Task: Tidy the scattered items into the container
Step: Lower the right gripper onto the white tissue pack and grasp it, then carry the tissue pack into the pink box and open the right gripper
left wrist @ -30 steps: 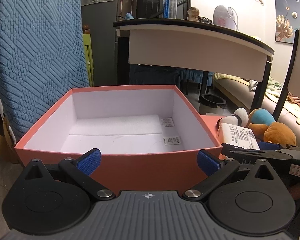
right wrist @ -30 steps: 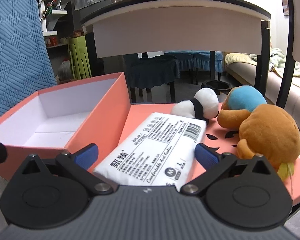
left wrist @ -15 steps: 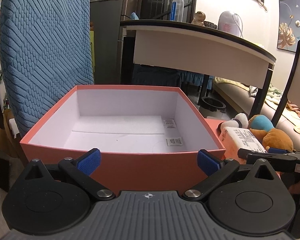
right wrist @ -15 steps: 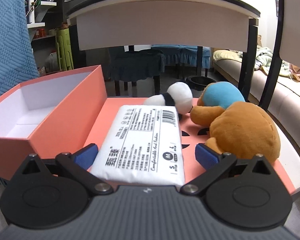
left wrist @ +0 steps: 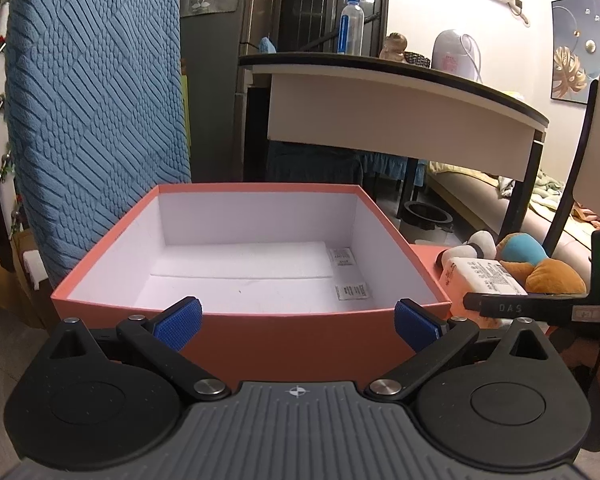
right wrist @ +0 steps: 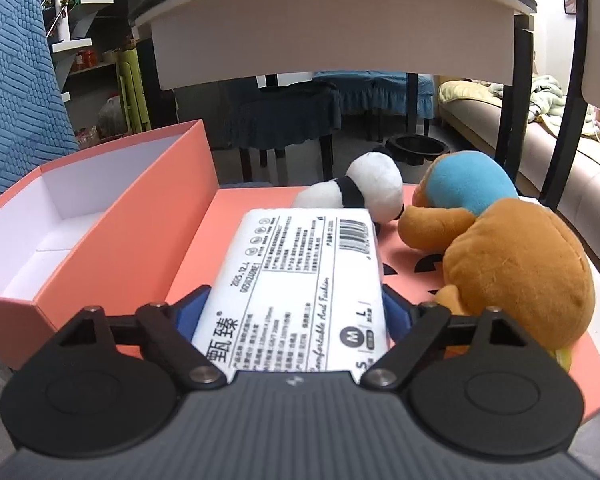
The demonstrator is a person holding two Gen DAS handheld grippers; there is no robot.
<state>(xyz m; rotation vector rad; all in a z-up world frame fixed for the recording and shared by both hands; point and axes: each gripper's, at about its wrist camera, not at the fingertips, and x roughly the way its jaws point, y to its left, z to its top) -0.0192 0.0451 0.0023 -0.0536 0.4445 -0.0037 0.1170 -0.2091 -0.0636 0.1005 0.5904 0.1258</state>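
Right wrist: right gripper (right wrist: 296, 312) jaws clamp white pack (right wrist: 300, 288); left gripper (left wrist: 298, 320) jaws spread.

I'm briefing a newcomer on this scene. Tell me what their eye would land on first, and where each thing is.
The big coral box stands open with a white inside, right ahead of the open left gripper. To its right, on a coral sheet, the right gripper closes on a white printed pack. Beyond the pack lie a small white-and-black plush and a brown plush with a blue part.
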